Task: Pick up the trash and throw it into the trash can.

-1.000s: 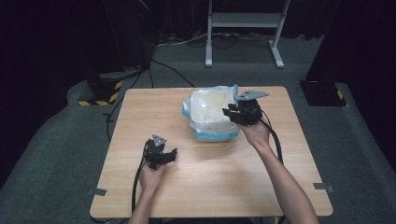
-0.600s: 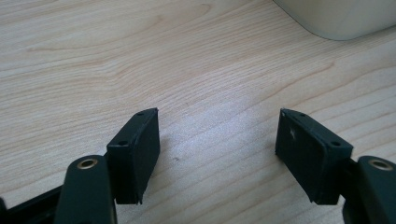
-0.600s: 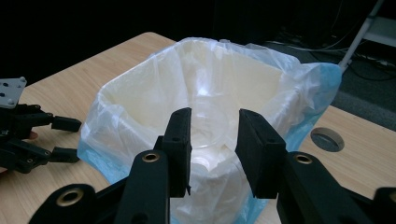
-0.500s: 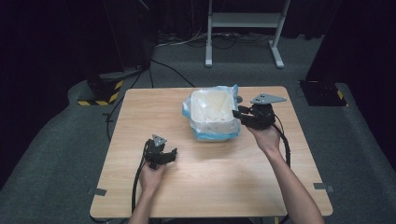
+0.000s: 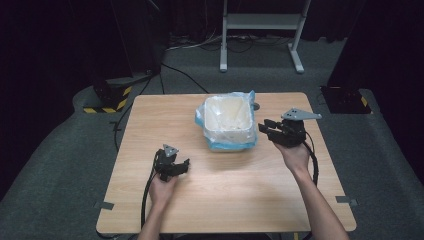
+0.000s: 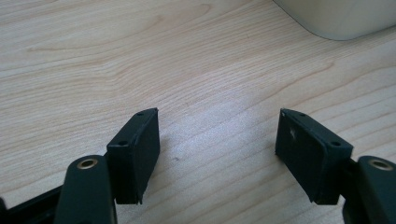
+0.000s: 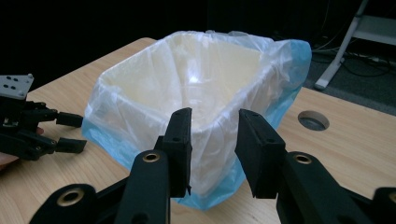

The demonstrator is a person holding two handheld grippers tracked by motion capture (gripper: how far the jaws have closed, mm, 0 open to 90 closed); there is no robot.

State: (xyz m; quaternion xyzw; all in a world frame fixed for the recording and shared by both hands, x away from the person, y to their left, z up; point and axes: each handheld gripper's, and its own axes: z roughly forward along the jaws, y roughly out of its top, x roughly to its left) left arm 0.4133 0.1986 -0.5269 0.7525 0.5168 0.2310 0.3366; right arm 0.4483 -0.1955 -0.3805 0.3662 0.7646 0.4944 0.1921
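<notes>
A white square bin (image 5: 227, 122) lined with a clear and blue plastic bag (image 7: 196, 88) stands at the middle back of the wooden table (image 5: 225, 200). My right gripper (image 5: 266, 129) hovers just right of the bin and points at it. Its jaws are open with nothing between them, a short way from the bag's side in the right gripper view (image 7: 214, 125). My left gripper (image 5: 183, 167) rests low over the table in front and to the left of the bin. It is open wide over bare wood (image 6: 217, 135), with the bin's corner (image 6: 336, 18) beyond.
A round cable hole (image 7: 313, 120) lies in the tabletop behind the bin. Cables trail from both grippers toward the table's near edge. On the floor beyond stand a grey metal stand (image 5: 260, 30) and a yellow-black striped block (image 5: 107, 97).
My right gripper has drawn back from the bin's rim to the right and come lower beside the bin. The left gripper has stayed put.
</notes>
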